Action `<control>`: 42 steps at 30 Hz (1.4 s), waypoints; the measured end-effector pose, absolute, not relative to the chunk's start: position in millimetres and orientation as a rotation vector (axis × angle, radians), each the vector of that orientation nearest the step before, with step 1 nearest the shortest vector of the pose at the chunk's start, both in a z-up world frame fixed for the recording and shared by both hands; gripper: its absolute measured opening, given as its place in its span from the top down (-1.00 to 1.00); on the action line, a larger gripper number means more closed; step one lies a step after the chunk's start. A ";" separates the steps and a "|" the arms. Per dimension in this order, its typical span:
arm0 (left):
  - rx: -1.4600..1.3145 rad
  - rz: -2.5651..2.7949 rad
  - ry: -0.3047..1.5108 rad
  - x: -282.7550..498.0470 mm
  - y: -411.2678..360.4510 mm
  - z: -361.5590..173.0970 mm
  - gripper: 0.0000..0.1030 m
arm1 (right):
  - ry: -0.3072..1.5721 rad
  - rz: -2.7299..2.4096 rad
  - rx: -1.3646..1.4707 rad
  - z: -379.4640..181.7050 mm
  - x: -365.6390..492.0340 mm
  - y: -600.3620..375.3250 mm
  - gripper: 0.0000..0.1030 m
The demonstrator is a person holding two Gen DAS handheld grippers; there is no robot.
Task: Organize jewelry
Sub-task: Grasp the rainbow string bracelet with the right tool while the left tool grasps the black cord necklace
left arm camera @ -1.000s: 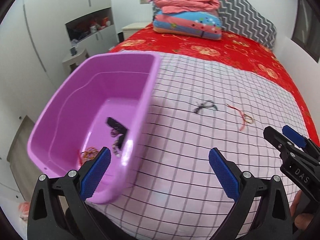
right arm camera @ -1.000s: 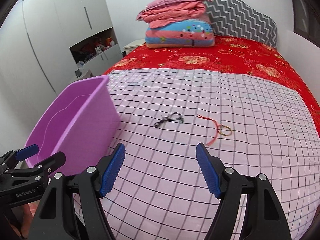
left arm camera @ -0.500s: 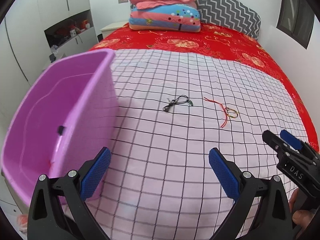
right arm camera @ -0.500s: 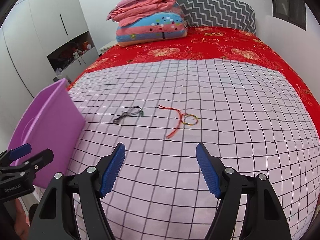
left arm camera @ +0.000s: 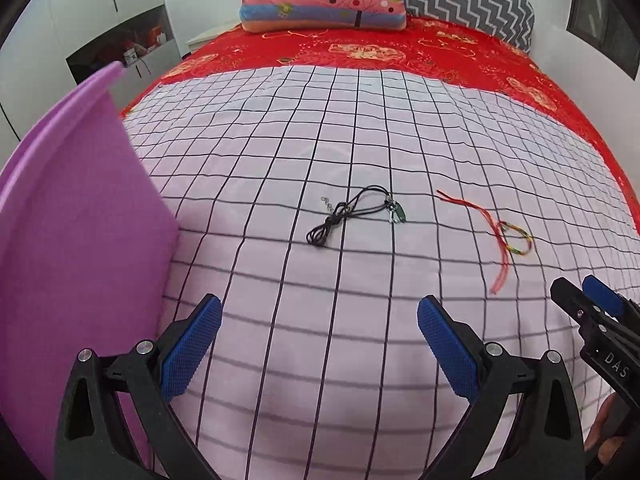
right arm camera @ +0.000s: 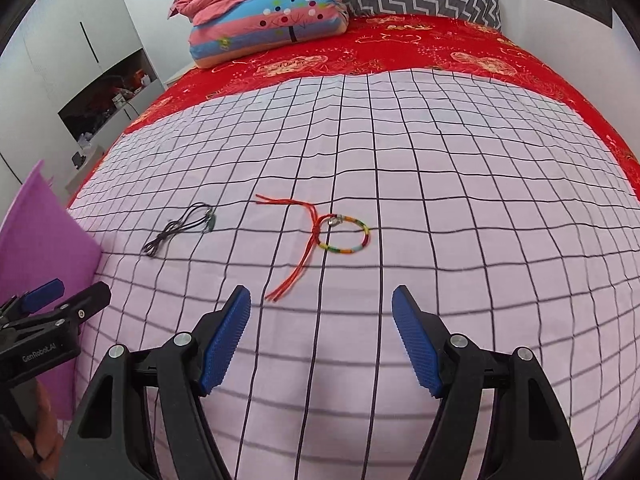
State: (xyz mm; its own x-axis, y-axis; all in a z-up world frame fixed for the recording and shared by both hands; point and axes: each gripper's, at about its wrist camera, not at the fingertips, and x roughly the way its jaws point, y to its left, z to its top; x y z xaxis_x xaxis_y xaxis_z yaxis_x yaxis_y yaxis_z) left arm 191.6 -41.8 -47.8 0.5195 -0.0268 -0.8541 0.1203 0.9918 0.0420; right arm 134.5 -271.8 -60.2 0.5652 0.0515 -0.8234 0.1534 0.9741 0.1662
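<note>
While both grippers gape empty | necklace (left arm camera: 352,216), bracelet (right arm camera: 344,236) apart mid-sheet | bin (left arm camera: 80,260) left.

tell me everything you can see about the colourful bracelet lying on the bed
The bracelet is a small closed ring of cord wrapped in bands of green, yellow, red, orange and pale blue, with a small silvery piece at its upper left. Thin red strings run from that spot, some toward the far left, others trailing toward the camera with loose ends. It lies flat on the pink checked sheet, right of the black cord necklace, apart from it. No gripper touches it; the open right gripper is nearest.
</note>
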 end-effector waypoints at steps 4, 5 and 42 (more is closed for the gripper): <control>0.117 -0.082 1.013 215.5 -47.6 -65.2 -0.87 | 0.981 -0.072 0.216 -78.3 161.3 -274.7 -0.36; 0.121 -0.078 1.016 221.5 -49.2 -70.1 -0.87 | 0.985 -0.077 0.212 -81.3 165.4 -275.8 -0.36; 0.104 -0.055 1.060 306.8 -67.0 -134.6 -0.85 | 1.016 -0.134 0.046 -133.2 218.7 -268.4 -0.20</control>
